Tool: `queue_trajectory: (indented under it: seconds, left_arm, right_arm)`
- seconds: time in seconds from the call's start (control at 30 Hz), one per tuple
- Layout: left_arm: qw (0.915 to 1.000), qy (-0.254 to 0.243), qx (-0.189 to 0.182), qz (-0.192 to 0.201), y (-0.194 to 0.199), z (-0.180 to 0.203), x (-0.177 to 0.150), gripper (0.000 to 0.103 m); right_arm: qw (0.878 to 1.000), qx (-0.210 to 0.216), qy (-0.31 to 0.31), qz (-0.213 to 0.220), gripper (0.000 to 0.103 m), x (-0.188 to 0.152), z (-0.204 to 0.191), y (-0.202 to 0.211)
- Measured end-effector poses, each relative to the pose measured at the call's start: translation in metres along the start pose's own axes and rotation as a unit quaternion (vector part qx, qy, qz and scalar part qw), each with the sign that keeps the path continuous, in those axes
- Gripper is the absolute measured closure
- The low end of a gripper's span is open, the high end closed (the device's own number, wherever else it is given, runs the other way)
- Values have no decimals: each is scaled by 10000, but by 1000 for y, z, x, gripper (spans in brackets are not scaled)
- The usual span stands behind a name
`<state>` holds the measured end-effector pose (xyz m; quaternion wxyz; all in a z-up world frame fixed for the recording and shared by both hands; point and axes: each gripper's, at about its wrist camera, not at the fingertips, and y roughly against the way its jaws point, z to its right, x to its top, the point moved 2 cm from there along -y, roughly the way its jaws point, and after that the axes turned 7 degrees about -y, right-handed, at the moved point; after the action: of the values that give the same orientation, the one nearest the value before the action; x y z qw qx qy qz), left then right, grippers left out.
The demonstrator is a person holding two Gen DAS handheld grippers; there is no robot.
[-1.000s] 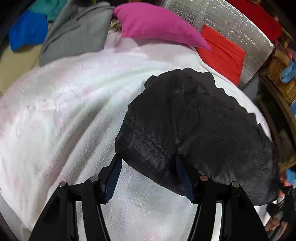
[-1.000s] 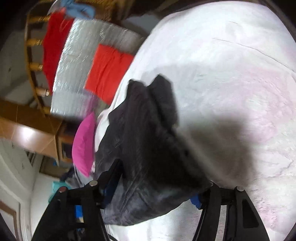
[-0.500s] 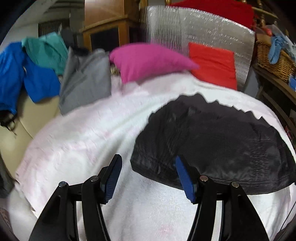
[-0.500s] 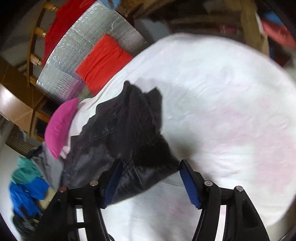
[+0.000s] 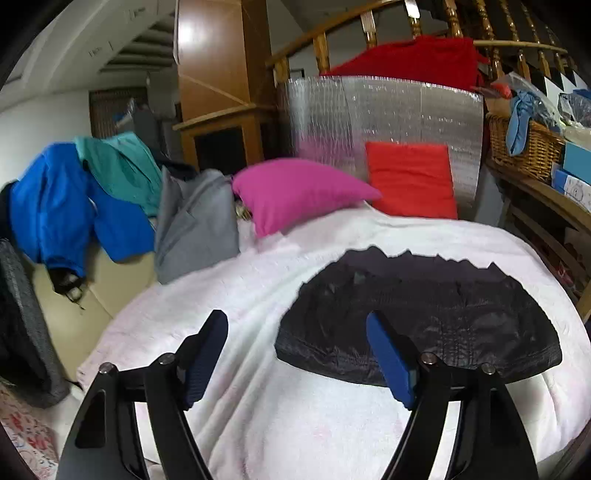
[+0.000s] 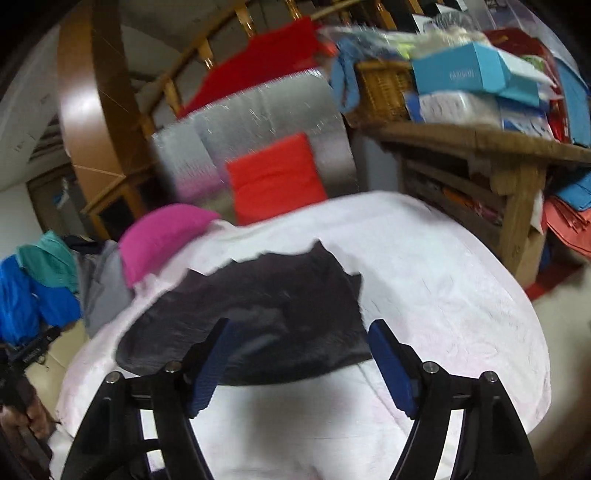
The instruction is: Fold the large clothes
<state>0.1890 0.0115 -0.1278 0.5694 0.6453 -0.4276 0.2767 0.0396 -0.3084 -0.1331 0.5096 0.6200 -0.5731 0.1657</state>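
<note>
Both grippers' jaws, just opened wide, hover empty above the black garment (image 5: 417,325).

A wooden banister (image 5: 373,18) runs along the top, a wooden cabinet (image 5: 225,140) stands centre left, cluttered wooden shelves (image 6: 480,147) fill the right

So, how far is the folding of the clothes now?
Done: the black garment lies folded flat on the white blanket. In hand: nothing; the left claw and right claw are open, their jaws having just widened. Left: the blue jacket, teal garment and grey garment lie unfolded.
</note>
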Motion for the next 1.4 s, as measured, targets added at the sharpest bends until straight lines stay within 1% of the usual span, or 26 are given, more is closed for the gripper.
queue_trajectory:
  seconds: [0.13,0.2,0.3,0.37,0.43,0.53,0.63,0.73,0.83,1.03,1.23,1.4]
  left_arm:
    - [9995,-179,138,221,32,6,7,24]
    - [9991,-246,180,303,46,9,10,24]
    - [9984,-282,211,447,71,13,13,21]
    - [9978,-291,228,548,85,14,15,13]
    - [9968,-322,253,694,102,16,16,13]
    - [9957,-340,248,823,123,18,19,11]
    - [9958,-302,182,846,138,20,21,11]
    - [9951,-319,279,895,151,23,24,10]
    - [9942,-316,317,978,162,24,25,6]
    - [9925,-267,292,1158,184,25,30,5]
    - [9896,-195,322,1389,206,23,35,3]
    - [9880,-156,351,1497,217,22,36,2]
  right_arm:
    - [9994,112,106,294,18,7,-26,32]
    - [9992,158,176,314,18,10,-37,44]
    - [9988,9,365,338,16,10,-53,58]
    - [9973,-111,563,456,15,8,-64,69]
    - [9961,-202,673,542,14,4,-71,76]
    - [9948,-252,819,546,14,-3,-79,82]
    - [9938,-375,949,441,14,-11,-84,80]
    - [9925,-404,1097,362,14,-18,-87,81]
    - [9918,-432,1106,476,14,-18,-86,91]
    - [9904,-436,1031,813,14,-8,-83,120]
    - [9900,-384,1038,873,14,-3,-83,137]
    - [9874,-402,1187,966,14,-4,-90,147]
